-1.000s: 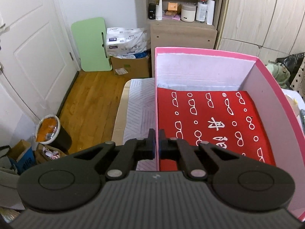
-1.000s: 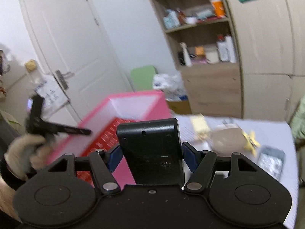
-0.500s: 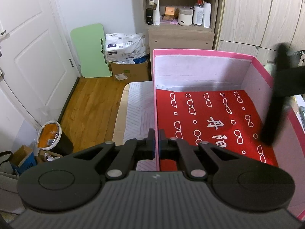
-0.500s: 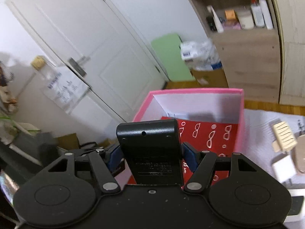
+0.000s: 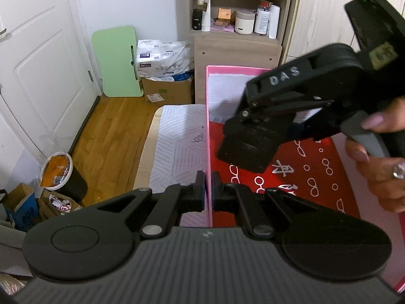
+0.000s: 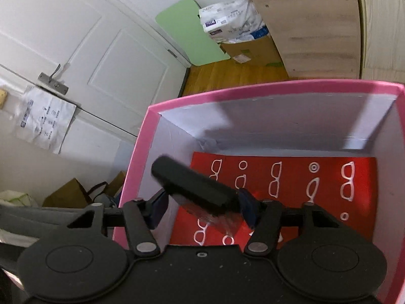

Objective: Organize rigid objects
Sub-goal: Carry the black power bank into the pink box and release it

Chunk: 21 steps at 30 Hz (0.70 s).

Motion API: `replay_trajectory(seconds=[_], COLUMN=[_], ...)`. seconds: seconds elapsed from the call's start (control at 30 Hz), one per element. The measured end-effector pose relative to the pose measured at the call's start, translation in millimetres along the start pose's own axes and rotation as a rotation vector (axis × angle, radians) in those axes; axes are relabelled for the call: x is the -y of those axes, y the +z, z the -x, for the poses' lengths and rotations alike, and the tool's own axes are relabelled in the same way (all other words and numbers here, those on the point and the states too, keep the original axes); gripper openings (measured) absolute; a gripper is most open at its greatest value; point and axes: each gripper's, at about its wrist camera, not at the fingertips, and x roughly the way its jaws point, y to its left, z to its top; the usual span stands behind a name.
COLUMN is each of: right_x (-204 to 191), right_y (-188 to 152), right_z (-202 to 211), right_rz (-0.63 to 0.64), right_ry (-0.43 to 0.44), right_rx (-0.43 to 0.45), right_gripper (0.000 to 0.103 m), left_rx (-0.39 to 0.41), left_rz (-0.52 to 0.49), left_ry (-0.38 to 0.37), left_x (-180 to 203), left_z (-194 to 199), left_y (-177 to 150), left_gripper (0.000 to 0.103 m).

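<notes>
Right wrist view: matte black slab-shaped device (image 6: 195,187) tilts between right gripper (image 6: 202,206) jaws, which have just been closing, over the glossy pink cardboard box (image 6: 253,93); left gripper (image 5: 208,193) jaws pinch its thin wall.

Your left gripper (image 5: 207,192) is clamped tight on the box wall (image 5: 209,136). Right gripper (image 6: 202,205), jaws just closing, w/ black device (image 6: 195,185) tilted between them, angled down; your hand (image 5: 377,157) grips its handle.
</notes>
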Motion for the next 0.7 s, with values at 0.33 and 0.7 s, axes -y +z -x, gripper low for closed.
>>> replay_trajectory(seconds=[0.33, 0.7], right_x=[8.0, -20.2], right_y=[10.7, -2.7], right_z=[-28.3, 46.4], right_rz=[-0.061, 0.163], right_ry=[0.032, -0.015], right_rx=[-0.057, 0.104], right_gripper=[0.049, 0.078], left_rx=[0.004, 0.007], left_rz=[0.02, 0.0], left_ry=[-0.007, 0.026], left_x=[-3.3, 3.8], left_z=[1.8, 3.2], left_y=[-1.4, -2.2], left_gripper=[0.004, 0.004])
